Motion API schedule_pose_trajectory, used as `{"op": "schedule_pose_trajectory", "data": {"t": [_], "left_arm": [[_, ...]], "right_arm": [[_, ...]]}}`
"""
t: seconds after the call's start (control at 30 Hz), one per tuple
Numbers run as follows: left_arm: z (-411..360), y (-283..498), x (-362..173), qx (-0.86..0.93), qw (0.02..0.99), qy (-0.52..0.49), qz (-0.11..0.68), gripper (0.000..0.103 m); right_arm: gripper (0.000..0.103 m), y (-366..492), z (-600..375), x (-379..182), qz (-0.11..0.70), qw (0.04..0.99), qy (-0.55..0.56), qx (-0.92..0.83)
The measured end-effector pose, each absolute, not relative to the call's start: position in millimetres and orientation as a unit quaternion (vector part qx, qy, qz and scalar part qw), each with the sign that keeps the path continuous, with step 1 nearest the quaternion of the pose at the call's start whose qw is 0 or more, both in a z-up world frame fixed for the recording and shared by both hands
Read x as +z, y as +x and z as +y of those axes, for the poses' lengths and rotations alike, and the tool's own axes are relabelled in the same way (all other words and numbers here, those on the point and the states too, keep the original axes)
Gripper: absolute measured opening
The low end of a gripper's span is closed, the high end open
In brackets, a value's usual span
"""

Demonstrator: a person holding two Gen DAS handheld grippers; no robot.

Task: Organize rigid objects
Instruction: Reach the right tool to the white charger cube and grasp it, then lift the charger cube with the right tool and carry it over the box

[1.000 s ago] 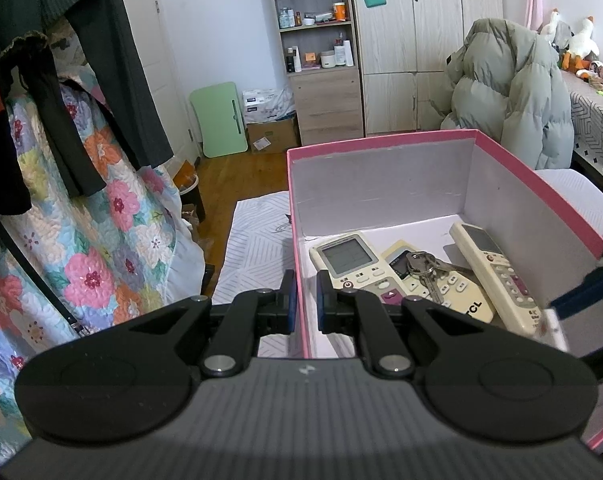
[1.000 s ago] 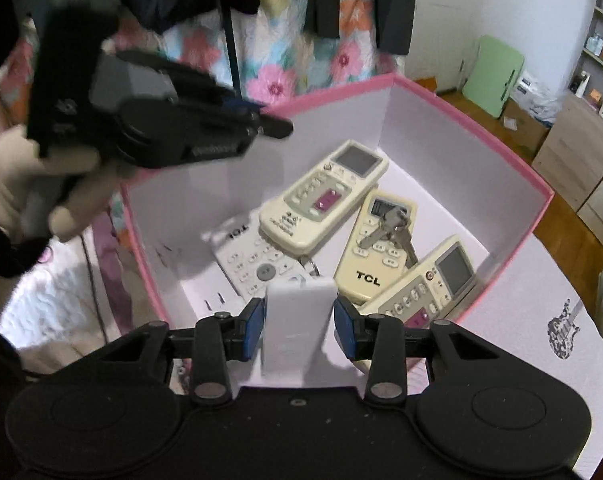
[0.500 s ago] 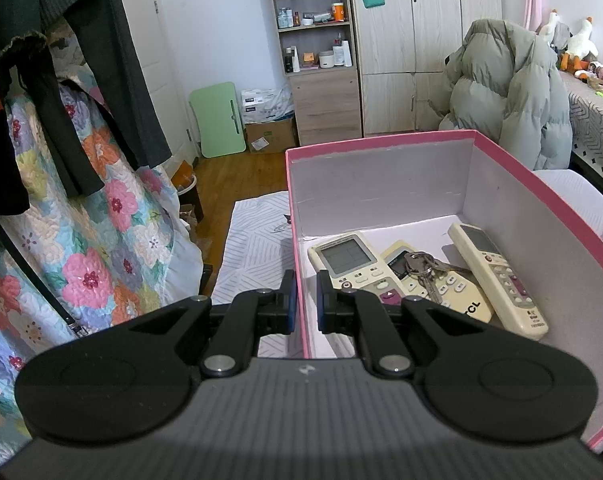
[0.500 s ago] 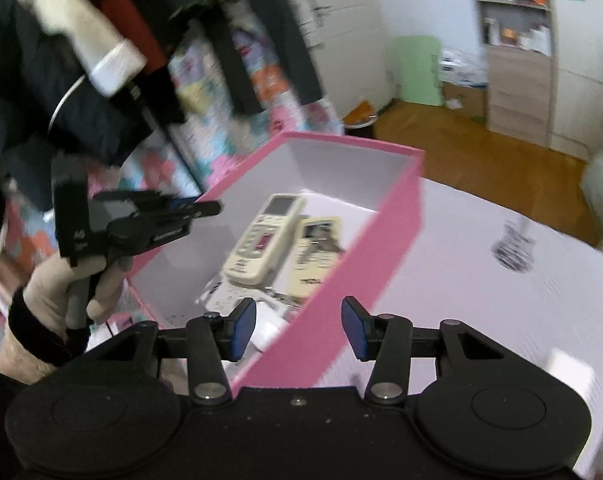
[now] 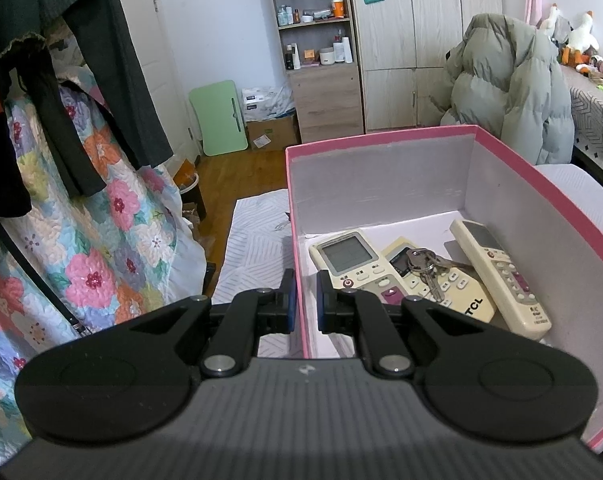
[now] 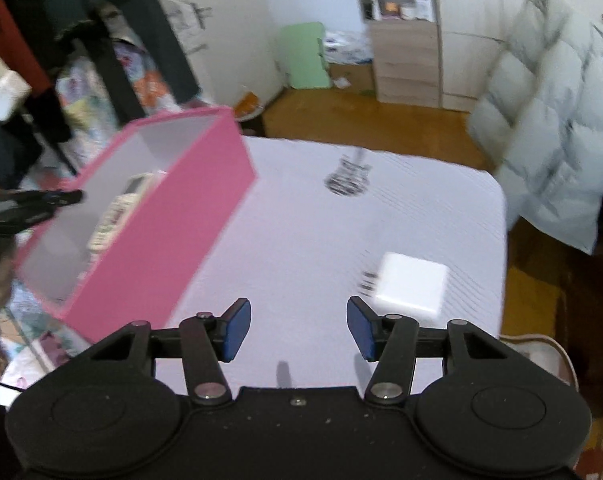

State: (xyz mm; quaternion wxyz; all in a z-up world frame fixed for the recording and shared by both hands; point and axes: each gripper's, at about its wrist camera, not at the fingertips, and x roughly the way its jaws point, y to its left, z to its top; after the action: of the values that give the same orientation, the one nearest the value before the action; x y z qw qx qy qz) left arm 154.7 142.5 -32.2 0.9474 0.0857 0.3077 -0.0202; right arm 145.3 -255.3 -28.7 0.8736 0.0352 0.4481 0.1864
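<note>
Bedroom table with a white cloth point(image 6: 301, 240): pink box point(image 5: 541, 184) is already holding three remotes point(image 5: 353, 264) and keys point(image 5: 421, 264). Left gripper point(image 5: 305, 304) is pinching the box wall; right gripper point(image 6: 297, 330), empty, is opening toward the white charger point(image 6: 413, 284) sitting outside.

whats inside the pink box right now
Inside the pink box: three remote controls with a bunch of keys on the middle one. The left gripper, clamped on the near wall, hides the near floor.
</note>
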Motion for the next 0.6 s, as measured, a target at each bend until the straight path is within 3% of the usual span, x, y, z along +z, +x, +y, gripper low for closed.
{"op": "schedule_pose_trajectory", "data": {"t": [0.23, 0.6], "left_arm": [[145, 156, -32, -0.021, 0.948, 0.070, 0.309, 0.007], [147, 156, -32, -0.022, 0.949, 0.066, 0.308, 0.007]], "right_arm": [[0.065, 169, -262, -60, 0.466, 0.876, -0.036, 0.120], [0.069, 196, -272, -88, 0.472, 0.875, -0.005, 0.108]]}}
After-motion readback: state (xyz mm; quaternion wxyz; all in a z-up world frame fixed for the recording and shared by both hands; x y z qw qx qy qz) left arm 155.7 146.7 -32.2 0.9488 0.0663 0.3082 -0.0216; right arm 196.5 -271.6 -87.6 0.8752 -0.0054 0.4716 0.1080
